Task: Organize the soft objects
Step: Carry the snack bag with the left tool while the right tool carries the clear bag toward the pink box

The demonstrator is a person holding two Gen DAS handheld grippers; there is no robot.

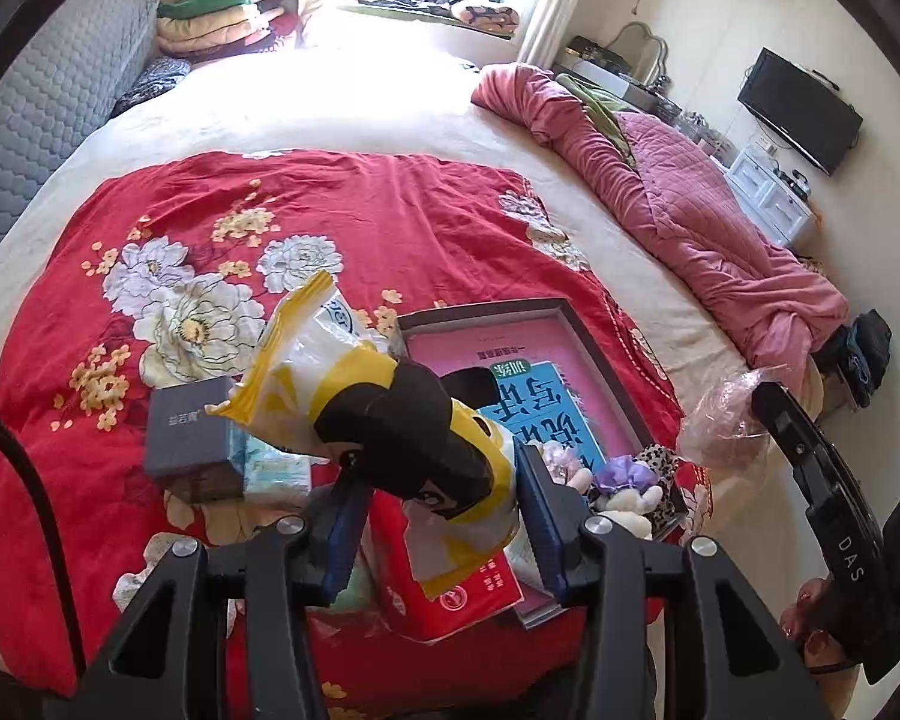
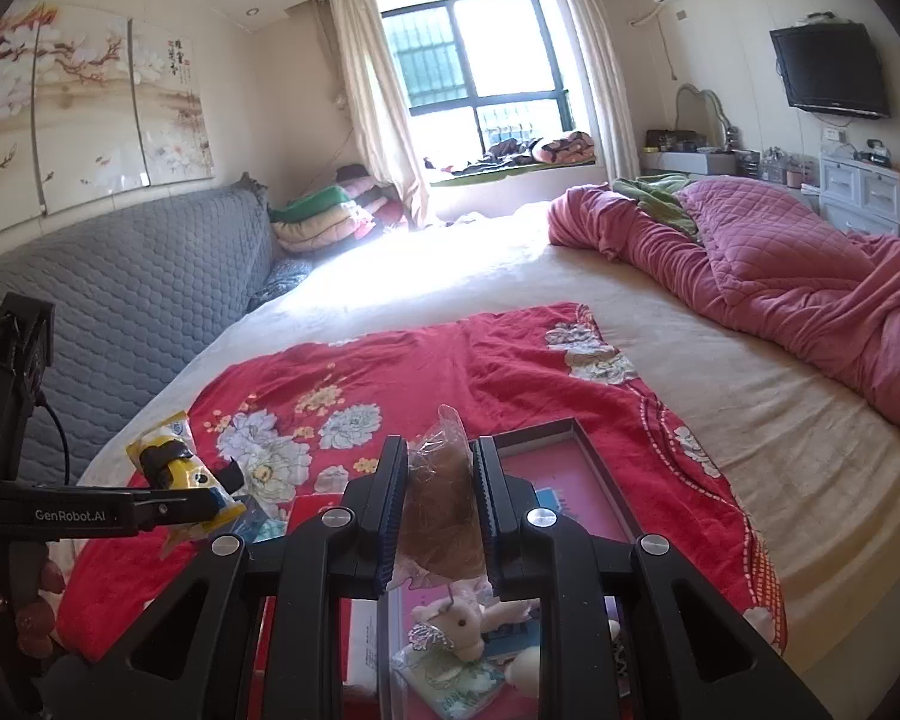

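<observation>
My left gripper (image 1: 438, 501) pinches the yellow bagged toy (image 1: 384, 414) aloft; my right gripper (image 2: 438, 516) clamps the brown bagged plush (image 2: 441, 510) just above the tray (image 2: 576, 427). I should lower both gently (bags slip) before easing my grip.

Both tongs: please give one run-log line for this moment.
left tongs: shut on yellow bag | right tongs: shut on brown bag

daylight from the window (image 2: 480, 78) blows out the bed (image 1: 354, 90); fisheye edges bend, corners dark.
</observation>
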